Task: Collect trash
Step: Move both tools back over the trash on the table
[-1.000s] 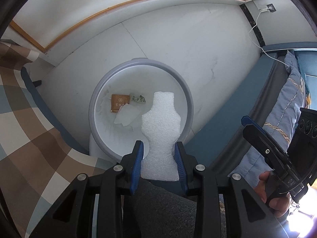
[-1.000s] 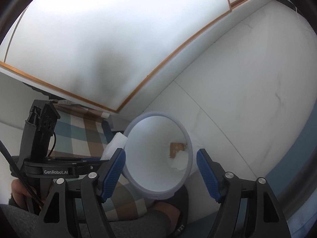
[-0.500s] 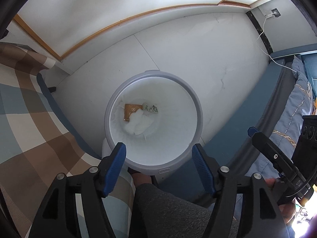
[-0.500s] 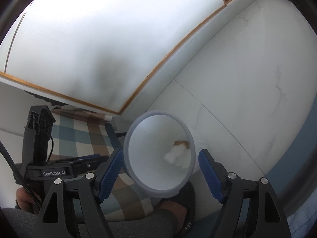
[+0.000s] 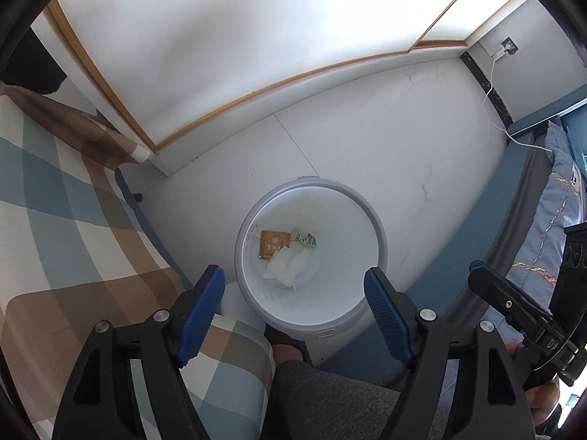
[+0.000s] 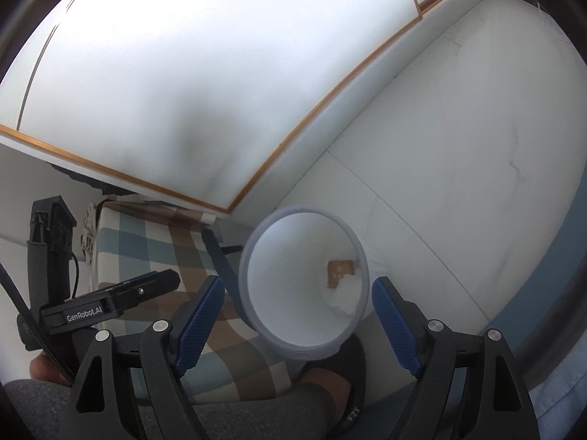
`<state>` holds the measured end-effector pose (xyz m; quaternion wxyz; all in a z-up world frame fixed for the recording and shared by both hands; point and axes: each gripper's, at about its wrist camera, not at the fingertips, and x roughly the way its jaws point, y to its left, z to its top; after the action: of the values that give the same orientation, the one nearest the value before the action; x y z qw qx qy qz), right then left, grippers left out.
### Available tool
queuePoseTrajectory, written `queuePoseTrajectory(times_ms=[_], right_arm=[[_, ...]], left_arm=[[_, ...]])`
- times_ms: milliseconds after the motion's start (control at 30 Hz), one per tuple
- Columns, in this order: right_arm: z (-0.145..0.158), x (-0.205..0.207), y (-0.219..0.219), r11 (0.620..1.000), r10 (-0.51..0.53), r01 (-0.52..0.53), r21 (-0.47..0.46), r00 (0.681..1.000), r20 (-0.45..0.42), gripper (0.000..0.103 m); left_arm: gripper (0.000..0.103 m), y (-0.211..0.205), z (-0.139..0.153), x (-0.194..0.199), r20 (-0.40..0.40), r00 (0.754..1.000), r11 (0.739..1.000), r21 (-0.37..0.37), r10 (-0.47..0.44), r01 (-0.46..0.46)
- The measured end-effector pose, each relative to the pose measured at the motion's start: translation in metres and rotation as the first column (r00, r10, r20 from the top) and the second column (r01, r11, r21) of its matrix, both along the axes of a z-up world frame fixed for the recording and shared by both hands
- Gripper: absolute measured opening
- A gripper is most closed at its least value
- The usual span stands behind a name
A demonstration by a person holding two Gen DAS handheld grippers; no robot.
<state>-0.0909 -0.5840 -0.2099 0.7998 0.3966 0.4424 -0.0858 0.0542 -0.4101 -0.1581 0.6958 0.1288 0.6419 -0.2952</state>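
Observation:
A round grey-rimmed white bin [image 5: 245, 235] stands on the floor between two beds. Inside lie white foam pieces [image 5: 284, 270], a brown wrapper [image 5: 273, 242] and a small green-white wrapper [image 5: 304, 238]. My left gripper [image 5: 293, 302] is open and empty above the bin's near edge. My right gripper [image 6: 298, 311] is open and empty, also over the bin [image 6: 253, 242], where the brown wrapper [image 6: 339, 271] and foam [image 6: 346, 293] show. The left gripper's side [image 6: 121, 299] appears at the left of the right wrist view.
A plaid-covered bed [image 5: 66, 227] lies to the left. A blue bed frame with a blue pillow [image 5: 543, 227] lies to the right. White tiled floor [image 5: 385, 146] spreads beyond the bin. A white cable [image 5: 495, 84] runs from a wall socket. My knee in grey trousers [image 5: 330, 396] is below.
My left gripper opened and let go of the white foam piece, which fell into the bin. The left gripper then rose and pulled back. The right gripper stayed open and shifted only slightly.

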Motion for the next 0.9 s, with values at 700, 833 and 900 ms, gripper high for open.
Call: queuePoseTrajectory(times_ms=[700,833,900], right_arm=[[0.138,-0.006,0.07,0.952,0.116,-0.052,-0.302,0.974,0.196,0.097],[0.169,-0.006,0.098,0.934,0.157,-0.057,-0.352,0.953,0.26,0.097],[0.184,-0.007,0.114,0.924,0.187,-0.069,-0.376,0.94,0.286,0.097]], left_arm=[[0.076,0.113,0.137,-0.019,0.39,0.895,0.956,-0.27,0.216,-0.113],[0.076,0.144,0.156,-0.023,0.444,0.854,0.942,-0.306,0.27,-0.139],[0.081,0.161,0.164,-0.024,0.476,0.831,0.939,-0.311,0.289,-0.149]])
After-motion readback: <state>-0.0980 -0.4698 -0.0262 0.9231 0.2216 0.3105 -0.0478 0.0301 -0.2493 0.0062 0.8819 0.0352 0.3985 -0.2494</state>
